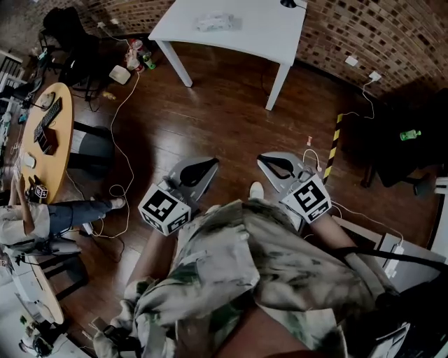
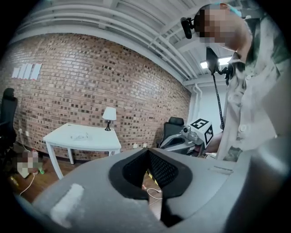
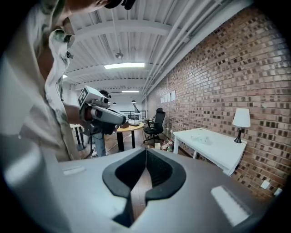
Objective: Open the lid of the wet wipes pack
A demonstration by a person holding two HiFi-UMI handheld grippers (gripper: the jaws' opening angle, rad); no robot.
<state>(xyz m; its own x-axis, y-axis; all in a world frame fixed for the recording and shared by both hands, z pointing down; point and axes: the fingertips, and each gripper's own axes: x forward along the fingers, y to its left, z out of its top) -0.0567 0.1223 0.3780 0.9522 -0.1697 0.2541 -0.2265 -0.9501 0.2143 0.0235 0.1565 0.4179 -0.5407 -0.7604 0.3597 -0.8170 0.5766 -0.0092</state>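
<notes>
The wet wipes pack (image 1: 215,22) lies on a white table (image 1: 259,35) far across the room; it also shows as a pale packet (image 2: 79,135) in the left gripper view and as a pale shape (image 3: 203,138) in the right gripper view. My left gripper (image 1: 213,163) and right gripper (image 1: 262,159) are held close to my body over the wooden floor, well short of the table. Both are shut with nothing between the jaws. The left gripper (image 2: 148,151) points toward the table; the right gripper (image 3: 145,150) points down the room.
A small lamp (image 2: 108,114) stands on the white table's far corner. A round wooden table (image 1: 43,143) with a keyboard and a seated person (image 1: 42,218) are at the left. Cables (image 1: 124,161) trail across the floor. Striped tape (image 1: 332,150) marks the floor at right.
</notes>
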